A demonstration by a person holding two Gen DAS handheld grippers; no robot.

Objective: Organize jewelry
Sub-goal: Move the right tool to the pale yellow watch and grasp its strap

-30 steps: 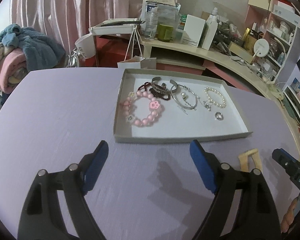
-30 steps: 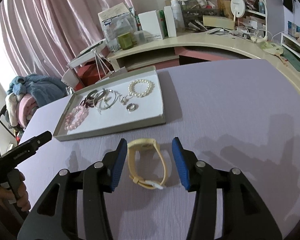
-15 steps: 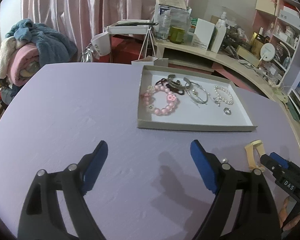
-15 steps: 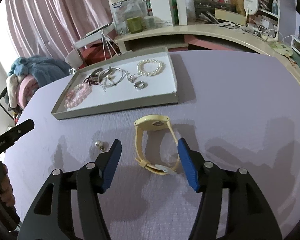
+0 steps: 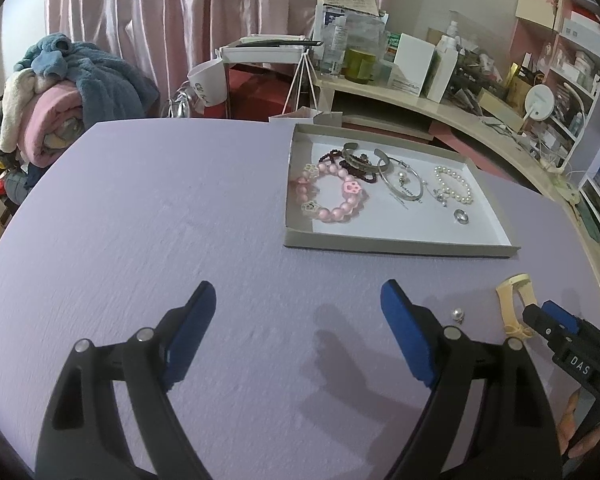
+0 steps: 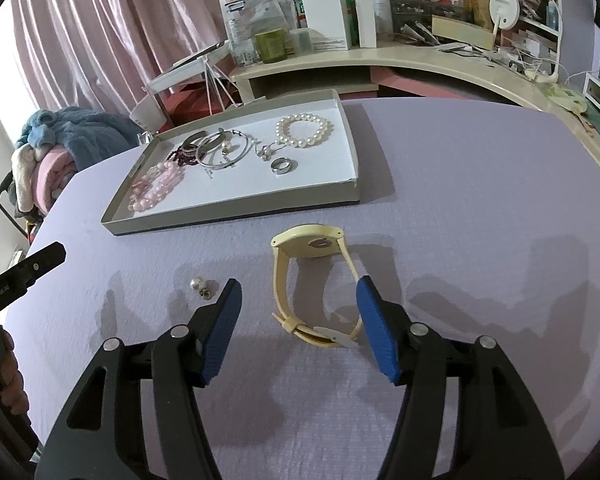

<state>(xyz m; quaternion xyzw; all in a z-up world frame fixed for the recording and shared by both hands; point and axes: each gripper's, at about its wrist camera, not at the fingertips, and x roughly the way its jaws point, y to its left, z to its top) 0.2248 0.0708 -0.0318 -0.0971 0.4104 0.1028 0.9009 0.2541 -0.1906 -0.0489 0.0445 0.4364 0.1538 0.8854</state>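
Yellow watch (image 6: pixel 315 276) lies between the wide-spread right tool (image 6: pixel 298 326) fingers, seemingly untouched.

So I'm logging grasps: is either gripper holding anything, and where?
Nothing is held. The right gripper is open around the yellow plastic watch's strap; the left gripper is open over bare tablecloth.

Buckled yellow watch (image 6: pixel 314 280) and pearl earring (image 6: pixel 199 285) on lavender table, near jewelry-filled tray (image 6: pixel 236 216).

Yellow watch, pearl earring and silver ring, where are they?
yellow watch (image 6: pixel 309 241), right wrist view, its face.
pearl earring (image 6: pixel 196 283), right wrist view, the pearl.
silver ring (image 6: pixel 281 165), right wrist view, its band.
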